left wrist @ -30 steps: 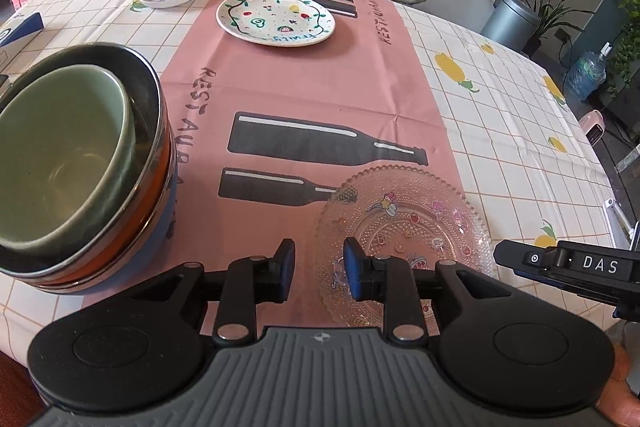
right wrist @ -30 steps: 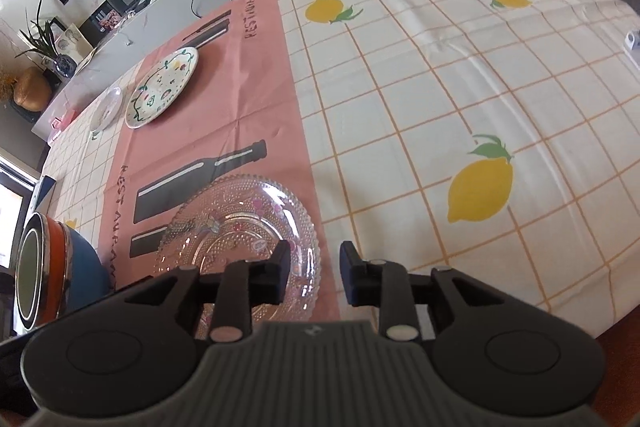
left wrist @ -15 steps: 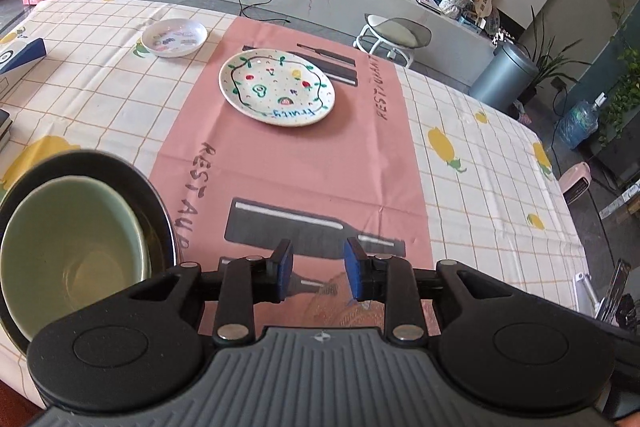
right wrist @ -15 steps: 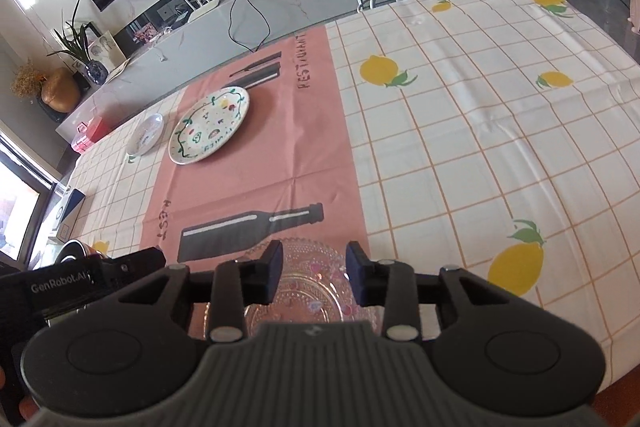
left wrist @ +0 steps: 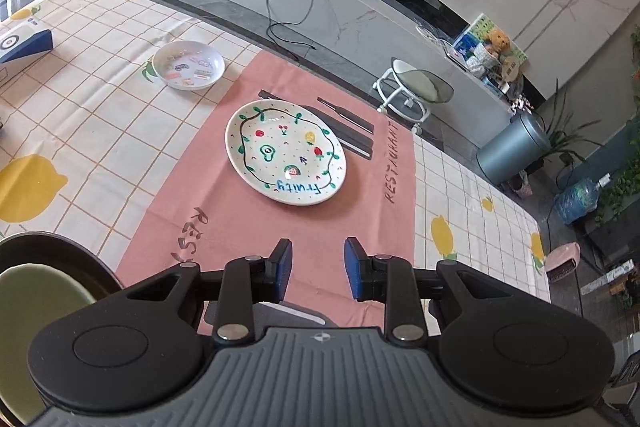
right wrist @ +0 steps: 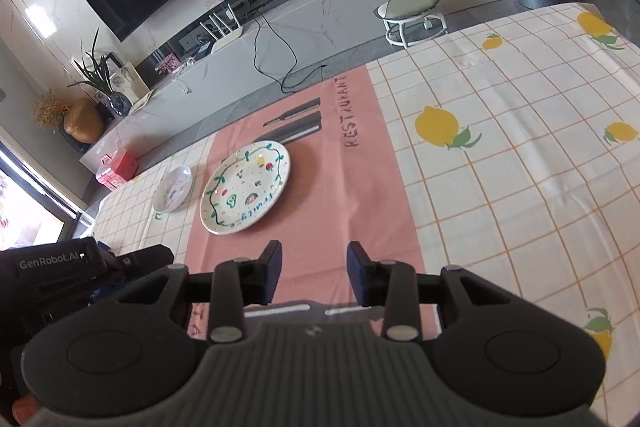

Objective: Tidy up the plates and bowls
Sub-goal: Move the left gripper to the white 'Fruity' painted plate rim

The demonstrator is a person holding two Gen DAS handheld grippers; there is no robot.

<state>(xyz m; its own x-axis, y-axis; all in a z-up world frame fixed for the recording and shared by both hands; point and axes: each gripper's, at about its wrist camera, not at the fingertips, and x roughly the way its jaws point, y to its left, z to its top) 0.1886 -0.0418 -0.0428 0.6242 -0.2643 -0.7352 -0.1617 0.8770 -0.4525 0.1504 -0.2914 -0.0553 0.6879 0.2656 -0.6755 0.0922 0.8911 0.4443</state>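
A white "Fruity" plate lies on the pink runner, ahead of both grippers; it also shows in the right wrist view. A small white dish sits further left on the checked cloth, seen too in the right wrist view. A green bowl nested in a dark bowl is at my lower left. My left gripper is open and empty above the runner. My right gripper is open and empty. The glass plate is hidden from both views.
A blue-and-white box lies at the table's far left. The left gripper's body shows at the left of the right wrist view. A stool and a grey bin stand beyond the table's far edge.
Both grippers have lifted and tilted up, away from the glass plate, which has dropped out of view. Both stay open. The Fruity plate is now central in both views.
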